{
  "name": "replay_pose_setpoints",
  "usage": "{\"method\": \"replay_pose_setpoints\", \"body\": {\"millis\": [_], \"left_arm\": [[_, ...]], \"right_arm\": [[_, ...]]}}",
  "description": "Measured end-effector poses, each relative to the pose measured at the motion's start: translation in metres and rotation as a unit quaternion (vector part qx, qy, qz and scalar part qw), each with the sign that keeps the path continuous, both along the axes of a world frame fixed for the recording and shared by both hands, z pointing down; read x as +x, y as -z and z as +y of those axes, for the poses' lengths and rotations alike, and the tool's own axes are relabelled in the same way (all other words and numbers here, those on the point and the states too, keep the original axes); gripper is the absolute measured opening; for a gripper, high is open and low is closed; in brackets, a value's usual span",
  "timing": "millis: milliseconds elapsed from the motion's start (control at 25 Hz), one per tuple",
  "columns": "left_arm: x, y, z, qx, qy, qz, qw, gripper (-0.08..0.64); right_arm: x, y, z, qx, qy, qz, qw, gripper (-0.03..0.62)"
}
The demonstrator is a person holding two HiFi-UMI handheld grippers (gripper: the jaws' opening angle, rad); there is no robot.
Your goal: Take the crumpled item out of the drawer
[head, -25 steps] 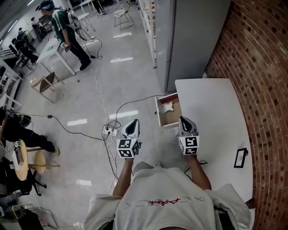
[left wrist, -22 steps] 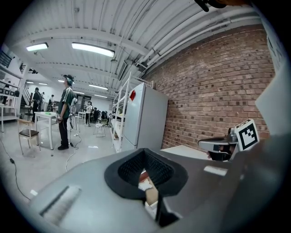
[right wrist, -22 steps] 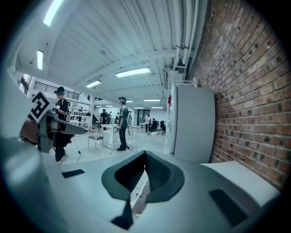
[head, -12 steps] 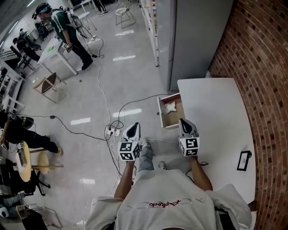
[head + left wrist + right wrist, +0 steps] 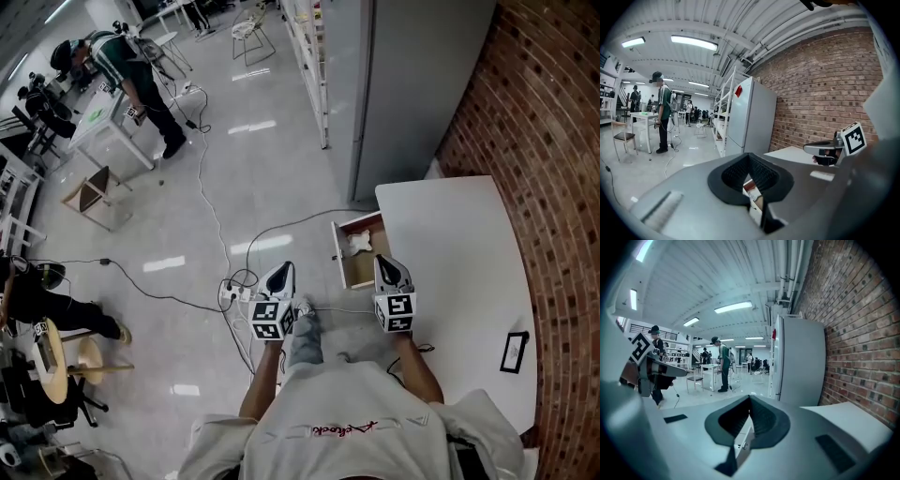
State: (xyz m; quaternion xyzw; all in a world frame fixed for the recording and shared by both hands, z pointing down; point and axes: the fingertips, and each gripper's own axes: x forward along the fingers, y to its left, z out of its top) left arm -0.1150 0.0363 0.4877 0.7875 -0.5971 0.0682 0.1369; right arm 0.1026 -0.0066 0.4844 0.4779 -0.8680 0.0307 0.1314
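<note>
A small drawer (image 5: 349,269) stands pulled out from the left side of the white table (image 5: 459,272). In the head view a crumpled white item (image 5: 360,242) lies in its far half. My right gripper (image 5: 388,262) hovers just short of the drawer's near end, jaws shut and empty. My left gripper (image 5: 282,268) is over the floor to the drawer's left, also shut with nothing in it. In the left gripper view the drawer's edge (image 5: 751,186) shows below the closed pads. In the right gripper view the drawer front (image 5: 743,442) shows the same way.
A tall grey cabinet (image 5: 412,84) stands behind the table, and a brick wall (image 5: 548,141) runs along the right. Cables and a power strip (image 5: 232,294) lie on the floor by my left gripper. A small black frame (image 5: 513,352) sits on the table. A person (image 5: 127,70) stands far off.
The person has stepped up to the table, a leg and shoe now showing below the left gripper. Both grippers have come forward and slightly down towards the drawer, still shut.
</note>
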Motion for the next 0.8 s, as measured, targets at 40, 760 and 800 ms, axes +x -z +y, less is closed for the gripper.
{"method": "replay_pose_setpoints", "body": {"millis": [40,760,800], "left_arm": [[-0.005,0.0,-0.01,0.0,-0.003,0.0,1.0,0.009],[-0.106,0.016,-0.159,0.004,-0.06,0.015,0.9981,0.009],[-0.109,0.013,-0.163,0.002,-0.065,0.015,0.9978,0.009]], "right_arm": [[-0.005,0.001,-0.009,0.0,-0.002,0.001,1.0,0.012],[-0.099,0.028,-0.139,0.01,-0.056,0.024,0.998,0.012],[-0.102,0.028,-0.141,0.009,-0.059,0.026,0.998,0.012]]}}
